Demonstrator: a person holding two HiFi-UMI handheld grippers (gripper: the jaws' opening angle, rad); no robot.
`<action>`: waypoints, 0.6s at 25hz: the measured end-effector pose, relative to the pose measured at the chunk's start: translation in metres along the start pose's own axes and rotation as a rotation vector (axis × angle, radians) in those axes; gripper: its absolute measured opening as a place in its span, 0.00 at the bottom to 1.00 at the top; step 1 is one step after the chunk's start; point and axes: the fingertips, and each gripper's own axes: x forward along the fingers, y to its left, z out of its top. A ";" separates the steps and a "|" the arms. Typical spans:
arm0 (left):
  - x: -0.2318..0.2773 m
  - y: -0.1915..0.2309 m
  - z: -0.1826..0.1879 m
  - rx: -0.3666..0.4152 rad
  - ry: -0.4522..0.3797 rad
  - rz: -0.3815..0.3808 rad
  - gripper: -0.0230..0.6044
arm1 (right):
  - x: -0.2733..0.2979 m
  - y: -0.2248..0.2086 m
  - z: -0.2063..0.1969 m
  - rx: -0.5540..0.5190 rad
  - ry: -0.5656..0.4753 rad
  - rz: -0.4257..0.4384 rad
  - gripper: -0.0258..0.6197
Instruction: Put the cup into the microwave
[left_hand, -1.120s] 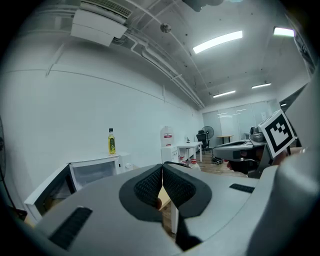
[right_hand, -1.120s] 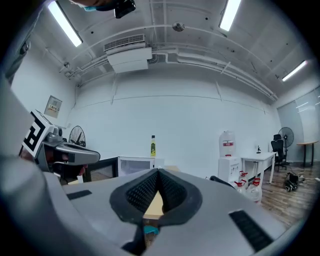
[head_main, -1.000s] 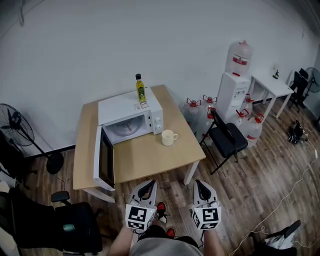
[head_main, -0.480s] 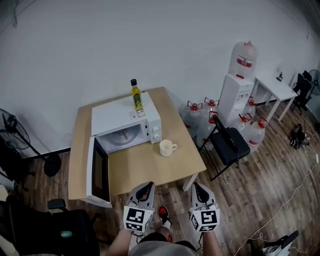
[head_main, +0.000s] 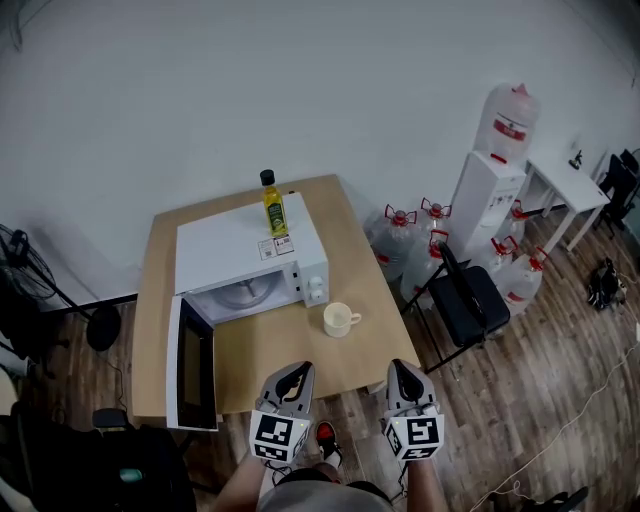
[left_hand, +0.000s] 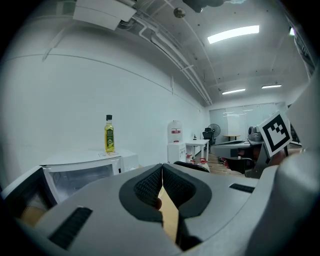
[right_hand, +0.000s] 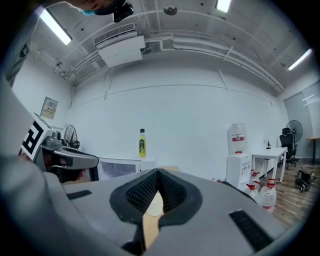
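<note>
table front (head_main: 268, 345) bare — free path | microwave door (head_main: 190, 365) swung out at left | chair (head_main: 475, 300) off right edge

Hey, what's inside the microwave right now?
Only the turntable plate shows through the open front of the microwave. Its top covers the back of the cavity, so that part is unseen. The cup stands outside.

Your cup (head_main: 340, 319) is cream, the table (head_main: 357, 250) pale wood, the microwave (head_main: 235, 250) white with a black door (head_main: 190, 365). The bottle (head_main: 273, 210) is yellow with a black cap (head_main: 267, 177). Your left gripper (head_main: 293, 377) and right gripper (head_main: 402, 372) are grey, their cubes (head_main: 280, 437) patterned with black-and-white squares.
</note>
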 end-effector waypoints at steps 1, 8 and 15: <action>0.008 0.006 -0.001 -0.003 0.005 0.004 0.07 | 0.010 -0.001 0.000 -0.001 0.003 0.005 0.07; 0.052 0.042 0.009 -0.026 0.002 0.023 0.07 | 0.073 -0.008 0.006 -0.018 0.021 0.043 0.07; 0.082 0.072 0.014 -0.030 -0.001 0.053 0.07 | 0.122 -0.010 0.015 -0.022 0.013 0.074 0.07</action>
